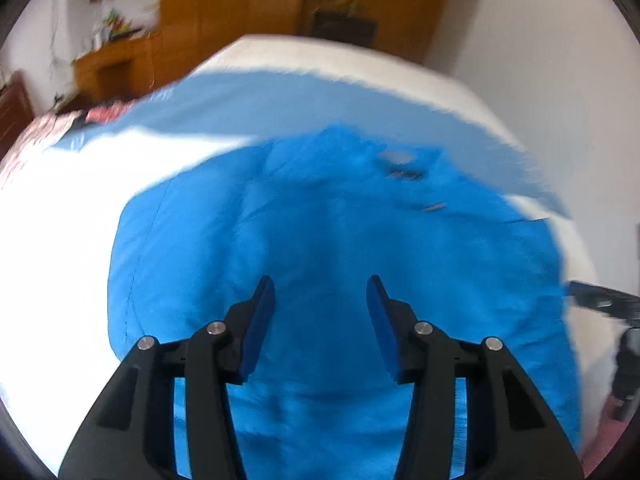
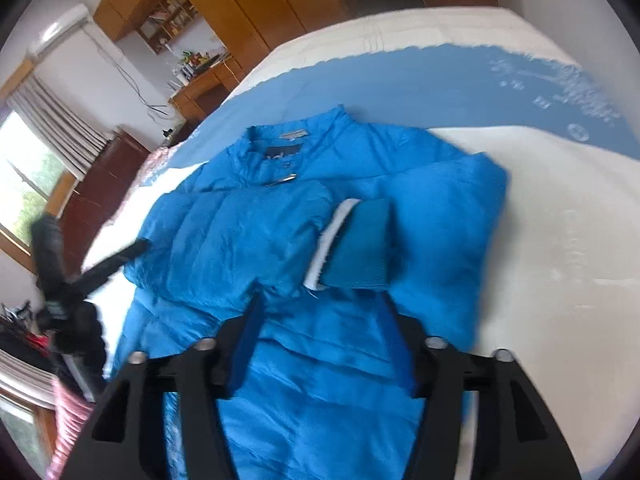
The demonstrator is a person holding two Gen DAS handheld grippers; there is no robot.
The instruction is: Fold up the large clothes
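A bright blue puffer jacket (image 2: 260, 240) lies on a white bed (image 2: 560, 220), collar at the far end, both sleeves folded across the chest. One sleeve's ribbed teal cuff (image 2: 360, 248) with a white edge lies on top. The jacket also shows in the left wrist view (image 1: 320, 220), blurred. My left gripper (image 1: 320, 280) is open and empty just above the jacket's middle. My right gripper (image 2: 320, 300) is open and empty over the jacket, just short of the cuff. The left gripper also shows at the left of the right wrist view (image 2: 100, 268).
A paler blue sheet (image 2: 440, 80) lies across the bed beyond the jacket. Wooden wardrobes (image 2: 260, 0) and a desk (image 2: 200, 92) stand past the bed's far end. A window (image 2: 28, 184) with curtains is at the left. A pink patterned cloth (image 1: 40, 132) lies on the bed's far left.
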